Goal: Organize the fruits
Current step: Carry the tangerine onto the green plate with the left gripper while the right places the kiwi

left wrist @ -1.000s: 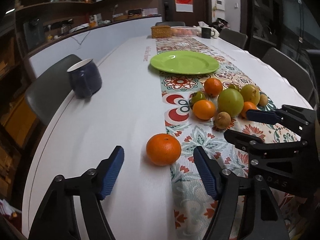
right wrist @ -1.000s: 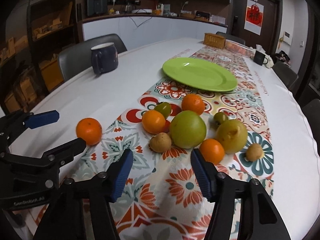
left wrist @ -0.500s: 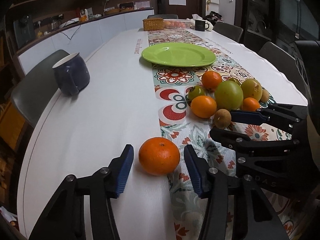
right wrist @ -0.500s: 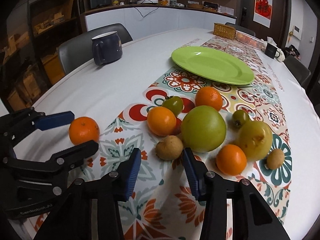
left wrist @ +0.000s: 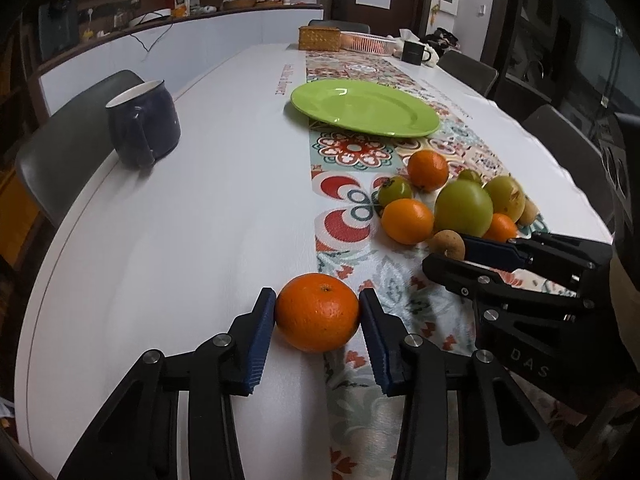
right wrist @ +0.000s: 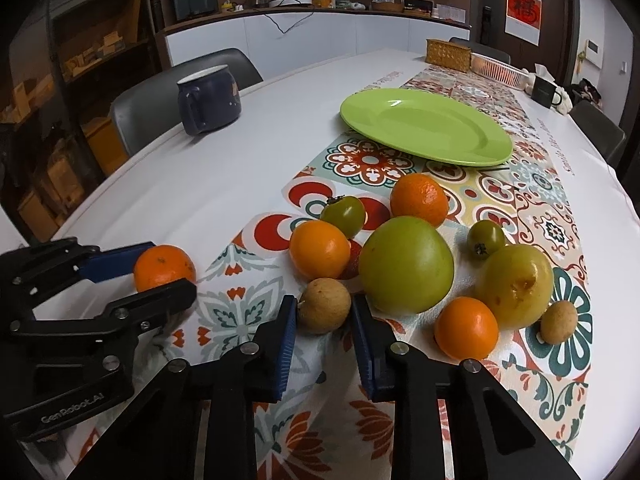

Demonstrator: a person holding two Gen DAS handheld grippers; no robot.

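Note:
My left gripper [left wrist: 318, 312] is shut on an orange [left wrist: 317, 312] that rests at the edge of the patterned runner [left wrist: 360, 152]; both blue pads touch it. It also shows in the right wrist view [right wrist: 164, 267]. My right gripper [right wrist: 324, 308] has its pads closed against a small brown round fruit [right wrist: 324, 305] on the runner. Behind it lies a pile of fruit: a big green one [right wrist: 405, 264], a yellow-green one [right wrist: 514, 286], several oranges and small green tomatoes. An empty green plate [right wrist: 426, 126] sits farther back.
A dark blue mug [left wrist: 142, 124] stands at the table's left edge near a grey chair [left wrist: 60, 148]. A wicker box [left wrist: 319, 38], a pink basket and a black mug [left wrist: 414, 52] stand at the far end. Chairs line the right side.
Both grippers moved forward and closed: the left one onto the lone orange, the right one onto the small brown fruit. The fruits have not visibly left the table.

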